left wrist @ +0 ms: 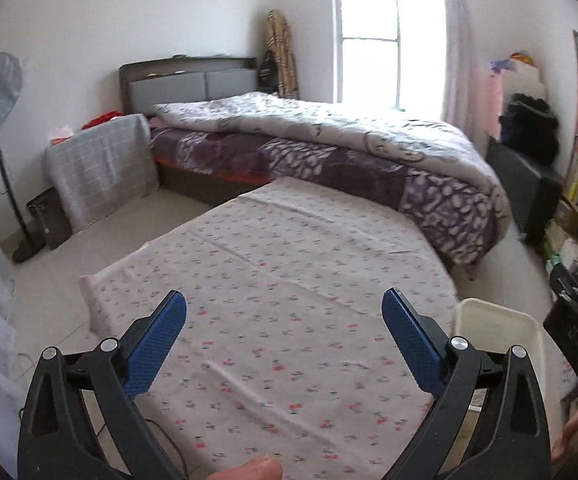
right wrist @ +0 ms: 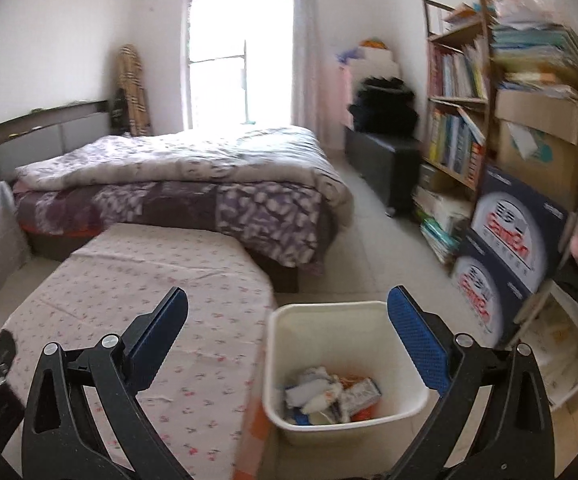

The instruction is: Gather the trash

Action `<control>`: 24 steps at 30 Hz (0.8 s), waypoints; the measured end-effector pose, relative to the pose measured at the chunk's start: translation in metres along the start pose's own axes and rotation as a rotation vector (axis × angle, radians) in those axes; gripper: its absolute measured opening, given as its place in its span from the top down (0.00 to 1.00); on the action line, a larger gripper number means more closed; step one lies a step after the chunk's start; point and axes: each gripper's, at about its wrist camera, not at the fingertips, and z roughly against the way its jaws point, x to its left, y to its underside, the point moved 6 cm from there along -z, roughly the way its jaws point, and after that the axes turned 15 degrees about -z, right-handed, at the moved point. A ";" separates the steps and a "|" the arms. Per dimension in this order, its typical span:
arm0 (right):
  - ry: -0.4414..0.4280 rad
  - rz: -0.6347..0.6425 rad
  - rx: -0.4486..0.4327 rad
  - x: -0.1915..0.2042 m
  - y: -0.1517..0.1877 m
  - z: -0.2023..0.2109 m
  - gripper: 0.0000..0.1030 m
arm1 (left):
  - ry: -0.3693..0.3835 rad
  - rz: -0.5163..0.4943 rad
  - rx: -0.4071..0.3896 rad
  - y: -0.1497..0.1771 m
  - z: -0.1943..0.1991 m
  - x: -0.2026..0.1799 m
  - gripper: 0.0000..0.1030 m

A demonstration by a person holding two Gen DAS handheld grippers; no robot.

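Right wrist view: right hand-held gripper (right wrist: pixel 288 298) gapes empty above the trash-filled bin (right wrist: pixel 373 418); left hand-held gripper (left wrist: pixel 284 301) likewise spread.

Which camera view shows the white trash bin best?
The right wrist view. It shows the white trash bin whole, looking down into it at the wrappers inside. The left wrist view shows only part of its rim, cut off at the right.

Trash (right wrist: pixel 331 396) in bin (right wrist: pixel 289 320); bin right of table (right wrist: pixel 149 280); bed (right wrist: pixel 177 184) behind.
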 end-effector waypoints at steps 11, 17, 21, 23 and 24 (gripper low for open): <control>-0.050 0.026 -0.029 0.029 0.012 0.006 0.07 | -0.044 0.053 0.020 0.004 -0.007 0.030 0.07; -0.056 0.024 -0.016 0.028 0.013 0.006 0.07 | -0.049 0.042 0.025 0.006 -0.009 0.026 0.07; -0.062 0.020 -0.007 0.027 0.014 0.006 0.07 | -0.050 0.033 0.027 0.008 -0.008 0.023 0.07; -0.063 0.019 -0.002 0.026 0.014 0.006 0.07 | -0.052 0.034 0.027 0.007 -0.009 0.022 0.07; -0.062 0.017 0.000 0.025 0.014 0.005 0.07 | -0.051 0.032 0.026 0.007 -0.009 0.022 0.07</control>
